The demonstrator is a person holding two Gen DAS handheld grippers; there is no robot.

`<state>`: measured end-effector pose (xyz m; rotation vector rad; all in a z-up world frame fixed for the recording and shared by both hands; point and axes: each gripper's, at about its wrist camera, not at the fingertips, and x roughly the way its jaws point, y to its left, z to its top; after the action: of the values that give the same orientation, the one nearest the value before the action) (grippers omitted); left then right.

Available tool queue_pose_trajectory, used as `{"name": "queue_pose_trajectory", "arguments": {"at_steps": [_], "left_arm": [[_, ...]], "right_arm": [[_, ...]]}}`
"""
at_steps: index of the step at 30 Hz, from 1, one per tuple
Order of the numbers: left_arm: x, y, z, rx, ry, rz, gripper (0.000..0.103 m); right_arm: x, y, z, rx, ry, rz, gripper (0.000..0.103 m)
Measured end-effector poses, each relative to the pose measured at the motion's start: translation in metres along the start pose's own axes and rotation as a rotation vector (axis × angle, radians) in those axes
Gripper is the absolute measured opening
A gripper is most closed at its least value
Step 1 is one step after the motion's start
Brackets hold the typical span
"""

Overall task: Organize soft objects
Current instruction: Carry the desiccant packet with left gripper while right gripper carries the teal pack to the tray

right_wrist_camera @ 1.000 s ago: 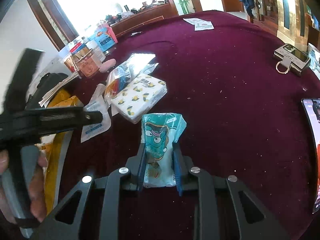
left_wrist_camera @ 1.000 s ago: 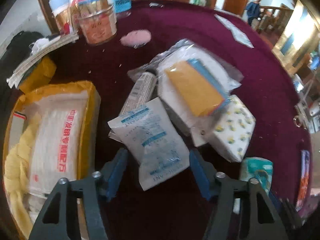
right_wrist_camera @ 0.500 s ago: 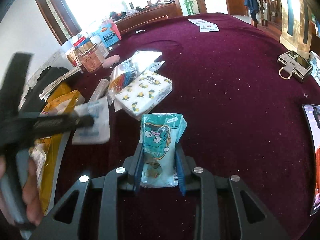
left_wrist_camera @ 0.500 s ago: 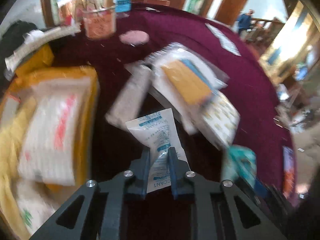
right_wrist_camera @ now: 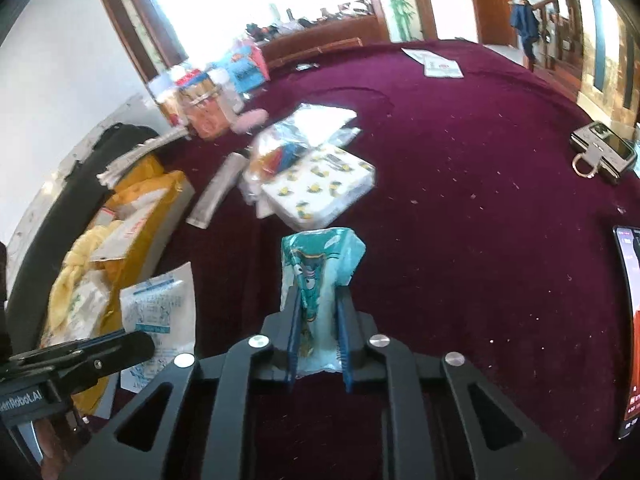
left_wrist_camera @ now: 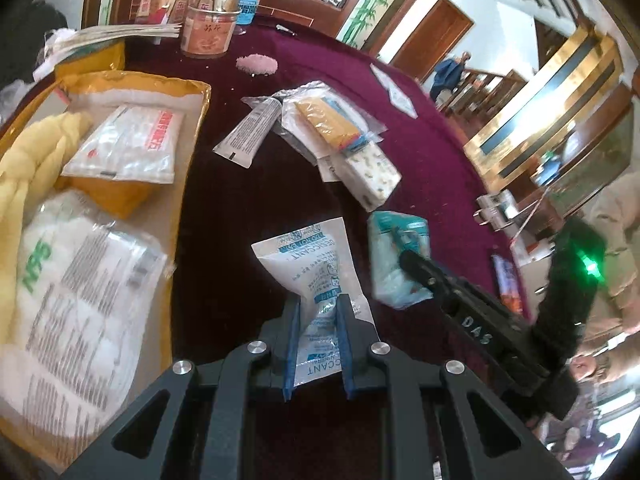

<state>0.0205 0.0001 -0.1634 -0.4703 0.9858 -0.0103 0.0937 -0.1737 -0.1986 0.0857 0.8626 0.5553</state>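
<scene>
- The left gripper pinches the white desiccant sachet, lifted beside the yellow box, likely its destination.
- The right gripper, jaws just closing, clamps the teal tissue pack for the same move.

Phone cut by right edge; jar label blurred, perhaps unreadable.

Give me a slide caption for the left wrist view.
Left tongs pinch a white desiccant packet beside the yellow box of soft packs.

Box at left w/ packets inside, tube right of it, tissue pack further right
</scene>
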Motion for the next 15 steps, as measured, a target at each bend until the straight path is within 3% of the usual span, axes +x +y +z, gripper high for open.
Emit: {"name": "queue_pose_trajectory", "arguments": {"at_steps": [7,9,11,15], "left_arm": [[-0.042,0.012,-0.008,-0.054,-0.05,-0.11,0.016],[-0.057,0.018,-0.01,-0.066,-0.078,-0.108,0.017],[-0.067,0.025,-0.009,-0.082,-0.09,-0.117,0.017],[-0.08,0.034,-0.009,-0.09,-0.121,-0.108,0.017]], "right_arm": [[-0.021,0.017,0.002,-0.011,-0.041,0.064,0.01],[-0.017,0.022,0.004,-0.035,-0.03,0.002,0.01],[-0.011,0.016,0.002,0.003,-0.004,0.058,0.009],[-0.023,0.018,0.004,0.028,-0.034,0.111,0.009]]}}
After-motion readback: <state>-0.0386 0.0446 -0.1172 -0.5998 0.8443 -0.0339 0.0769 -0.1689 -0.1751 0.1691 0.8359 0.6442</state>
